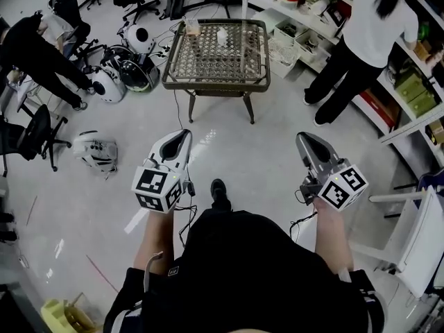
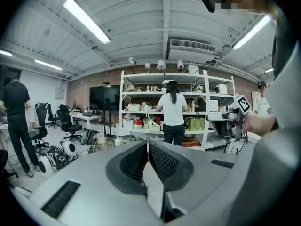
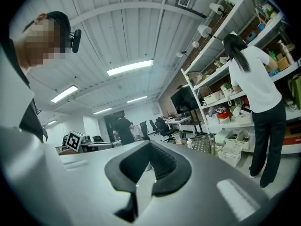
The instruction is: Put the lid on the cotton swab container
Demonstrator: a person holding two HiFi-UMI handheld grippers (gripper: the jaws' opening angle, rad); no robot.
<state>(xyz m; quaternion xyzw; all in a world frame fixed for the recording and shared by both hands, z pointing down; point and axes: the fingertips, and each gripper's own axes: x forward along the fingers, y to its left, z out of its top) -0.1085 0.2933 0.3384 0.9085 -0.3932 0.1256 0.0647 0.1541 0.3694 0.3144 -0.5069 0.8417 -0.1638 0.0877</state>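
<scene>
A low mesh-top table [image 1: 216,75] stands well ahead of me on the floor. On it are a small clear container [image 1: 192,28] and a white item [image 1: 222,37]; both are too small to tell whether either is the cotton swab container or its lid. My left gripper [image 1: 182,136] and right gripper [image 1: 304,139] are held at waist height, far short of the table. The left gripper [image 2: 147,143] has its jaws together with nothing between them. The right gripper [image 3: 149,147] is likewise shut and empty.
A person in a white top [image 1: 368,33] stands at the shelving [image 1: 409,96] to the right of the table. Robot heads and cables [image 1: 125,75] lie on the floor left of it, with office chairs [image 1: 31,137] and another person [image 1: 35,54] at far left.
</scene>
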